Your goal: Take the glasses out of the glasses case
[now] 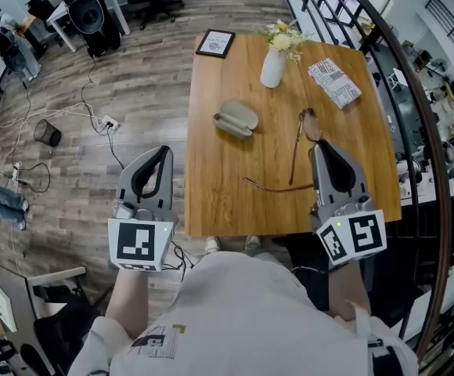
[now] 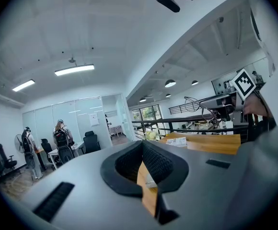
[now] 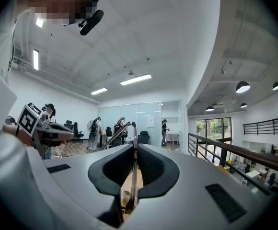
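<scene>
The brown thin-framed glasses (image 1: pixel 308 124) hang over the wooden table (image 1: pixel 219 202), with their temples trailing toward the near edge. My right gripper (image 1: pixel 319 146) is shut on the frame. In the right gripper view the thin rim (image 3: pixel 134 176) runs pinched between the pads. The grey oval glasses case (image 1: pixel 236 120) lies mid-table with its lid down, left of the glasses. My left gripper (image 1: pixel 163 152) hovers beyond the table's left edge over the floor, shut with nothing in it. From the left gripper view (image 2: pixel 142 143) the right gripper (image 2: pixel 218 101) and the glasses (image 2: pixel 193 103) show beyond the table's edge.
A white vase of flowers (image 1: pixel 274 66), a patterned packet (image 1: pixel 334 82) and a framed picture (image 1: pixel 215 43) stand at the table's far end. A dark railing (image 1: pixel 415 92) curves past the right side. Cables and a bin (image 1: pixel 47 132) lie on the floor at left.
</scene>
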